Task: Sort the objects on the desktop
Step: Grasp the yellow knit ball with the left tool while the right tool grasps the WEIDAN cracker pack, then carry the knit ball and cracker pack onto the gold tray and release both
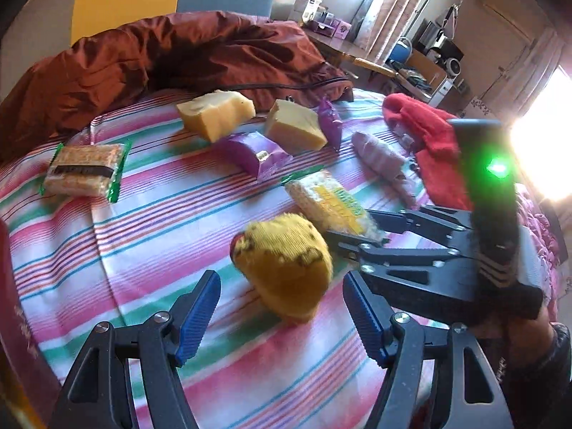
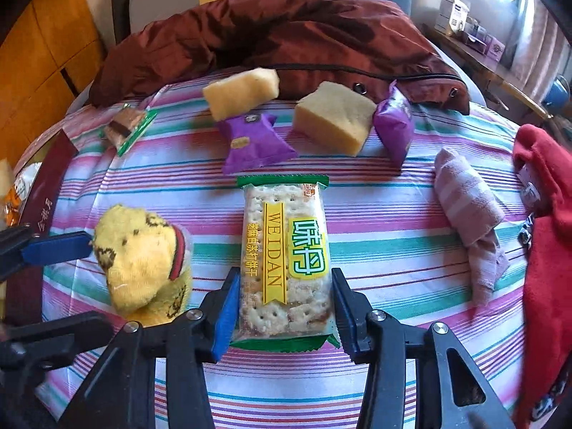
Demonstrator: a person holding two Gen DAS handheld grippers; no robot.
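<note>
A rolled yellow sock (image 1: 286, 264) lies on the striped cloth just ahead of my open left gripper (image 1: 282, 307); it also shows in the right wrist view (image 2: 143, 261). My right gripper (image 2: 286, 311) has its jaws on both sides of a cracker packet (image 2: 286, 257), touching or nearly so; the packet lies flat on the cloth. The right gripper also shows in the left wrist view (image 1: 357, 246) at the packet (image 1: 332, 203).
On the striped cloth (image 2: 393, 243) lie two yellow sponge blocks (image 2: 332, 118), two purple snack packets (image 2: 254, 143), a second cracker packet (image 1: 85, 171), a rolled pink sock (image 2: 468, 200) and a red cloth (image 2: 547, 214). A brown jacket (image 2: 286, 35) lies behind.
</note>
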